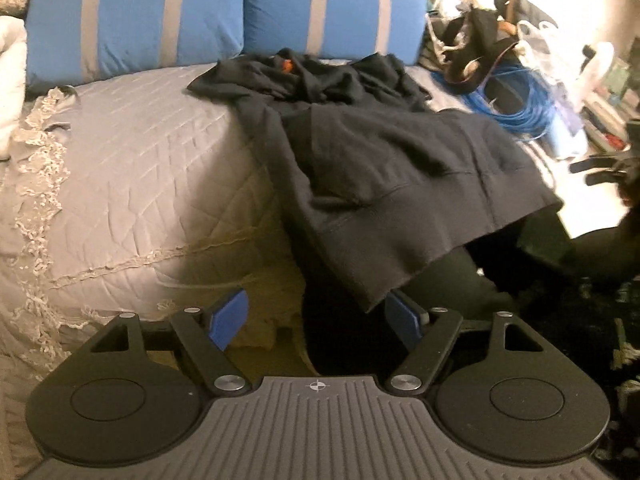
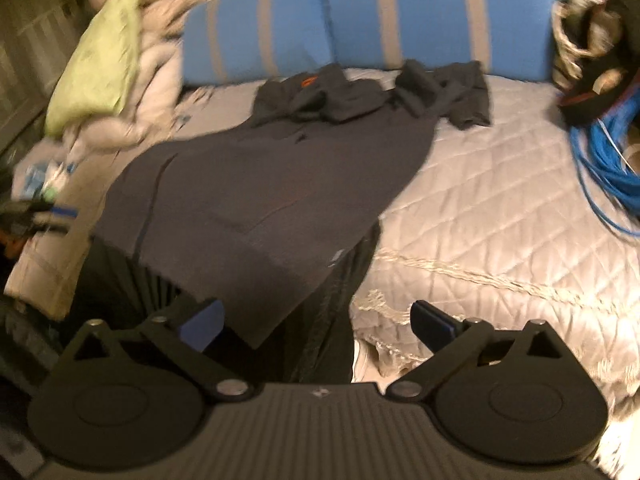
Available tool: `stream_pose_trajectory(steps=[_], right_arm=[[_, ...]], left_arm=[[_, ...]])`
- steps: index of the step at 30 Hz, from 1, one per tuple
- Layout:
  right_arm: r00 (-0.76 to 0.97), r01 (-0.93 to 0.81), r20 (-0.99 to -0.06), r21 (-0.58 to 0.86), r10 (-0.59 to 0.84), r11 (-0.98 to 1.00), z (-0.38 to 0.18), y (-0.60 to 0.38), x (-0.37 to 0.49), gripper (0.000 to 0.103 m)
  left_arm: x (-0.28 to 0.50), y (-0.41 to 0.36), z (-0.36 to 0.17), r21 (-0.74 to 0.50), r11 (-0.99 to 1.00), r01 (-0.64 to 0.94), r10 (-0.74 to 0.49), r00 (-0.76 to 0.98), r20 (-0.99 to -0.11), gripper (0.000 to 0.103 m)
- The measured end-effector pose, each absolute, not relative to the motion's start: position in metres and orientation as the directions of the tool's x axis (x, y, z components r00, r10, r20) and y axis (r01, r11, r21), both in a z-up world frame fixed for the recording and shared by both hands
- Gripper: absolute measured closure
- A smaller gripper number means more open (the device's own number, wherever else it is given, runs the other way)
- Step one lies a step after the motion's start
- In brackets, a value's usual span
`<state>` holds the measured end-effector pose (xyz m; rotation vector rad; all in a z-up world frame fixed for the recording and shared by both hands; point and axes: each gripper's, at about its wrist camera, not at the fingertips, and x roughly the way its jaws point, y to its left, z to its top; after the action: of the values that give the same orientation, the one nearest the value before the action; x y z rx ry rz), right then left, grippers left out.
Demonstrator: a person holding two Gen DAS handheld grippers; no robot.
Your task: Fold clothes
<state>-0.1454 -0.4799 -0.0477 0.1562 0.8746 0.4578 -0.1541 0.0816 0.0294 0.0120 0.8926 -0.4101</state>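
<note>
We held the left gripper [image 1: 318,320] and right gripper [image 2: 316,326] spread wide, holding nothing, just before the bed's near edge. The dark grey fabric garment [image 1: 400,168] draped over that edge, bunched toward blue striped pillows [image 1: 224,16]; bare grey quilted bedspread [image 1: 140,152] lay beside it.

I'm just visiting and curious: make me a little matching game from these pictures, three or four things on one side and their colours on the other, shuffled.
Things:
1. garment
2. pillows
3. bedspread
4. cable coil

Colours:
A. pale grey, quilted
B. bright blue all over
C. dark, nearly black
D. blue with grey stripes

Pairs: 1-C, 2-D, 3-A, 4-B
</note>
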Motion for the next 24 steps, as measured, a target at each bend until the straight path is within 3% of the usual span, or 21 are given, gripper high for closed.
stream_pose_trajectory(steps=[7,14,20,24], right_arm=[[0.652,-0.187,-0.639,0.386,0.408,0.903,-0.038,-0.5,-0.116,0.0],[0.69,-0.138,-0.619,0.396,0.375,0.908,-0.023,-0.509,-0.076,0.001],[0.713,-0.164,-0.608,0.339,0.348,0.927,0.007,-0.514,-0.049,0.001],[0.729,-0.171,-0.596,0.318,0.337,0.933,0.028,-0.519,-0.034,0.001]], left_arm=[[-0.133,0.1,0.057,-0.241,0.938,0.25,-0.347,0.658,-0.668,0.027],[-0.088,0.095,0.068,-0.116,0.975,0.19,-0.218,0.704,-0.676,0.027],[-0.058,0.084,0.097,0.074,0.961,0.267,-0.158,0.745,-0.648,0.027],[-0.039,0.08,0.114,0.125,0.948,0.293,-0.152,0.76,-0.632,0.027]])
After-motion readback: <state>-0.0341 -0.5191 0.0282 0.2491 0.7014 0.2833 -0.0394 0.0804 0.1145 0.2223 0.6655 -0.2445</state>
